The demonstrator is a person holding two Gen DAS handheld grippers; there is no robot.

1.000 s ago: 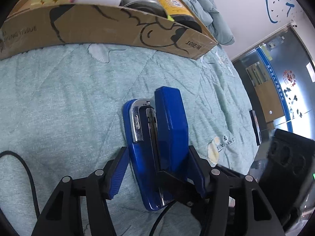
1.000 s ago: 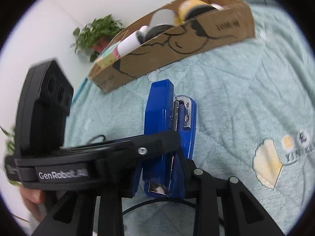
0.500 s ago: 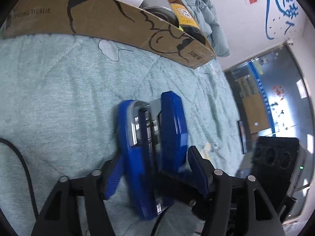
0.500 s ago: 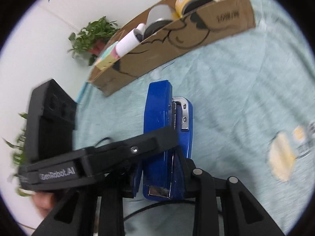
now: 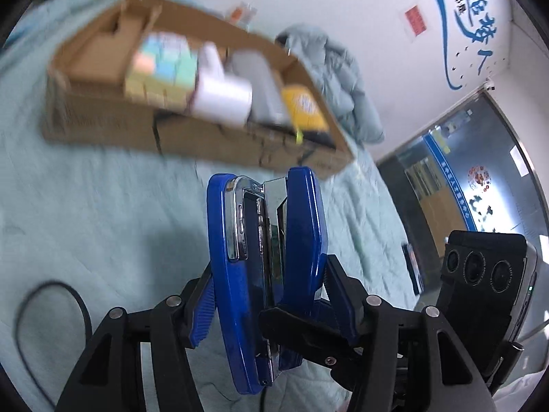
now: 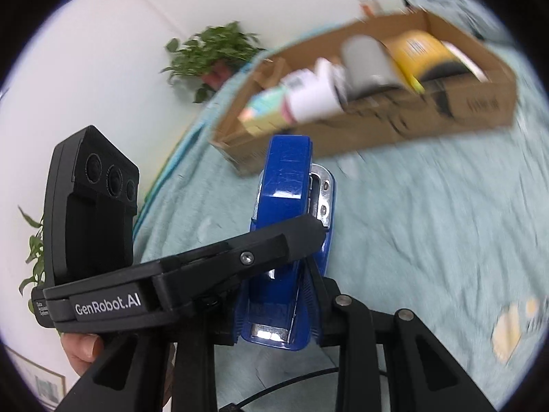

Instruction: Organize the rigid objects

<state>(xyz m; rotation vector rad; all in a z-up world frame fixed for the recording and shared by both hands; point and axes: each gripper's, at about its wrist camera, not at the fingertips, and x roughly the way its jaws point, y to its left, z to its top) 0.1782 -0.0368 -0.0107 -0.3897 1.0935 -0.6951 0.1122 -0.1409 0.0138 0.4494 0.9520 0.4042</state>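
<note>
Box [image 5: 103, 127] ahead; left end free.

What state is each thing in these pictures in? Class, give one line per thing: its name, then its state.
Blue stapler: lifted off the bedspread, clamped from both sides.
Left gripper: jaws closing on the stapler's flat sides.
Right gripper: jaws shut on the stapler's rear end.
Cardboard box: open-topped, resting on the bedspread, holding several things.
White roll: lying on its side in the box.
</note>
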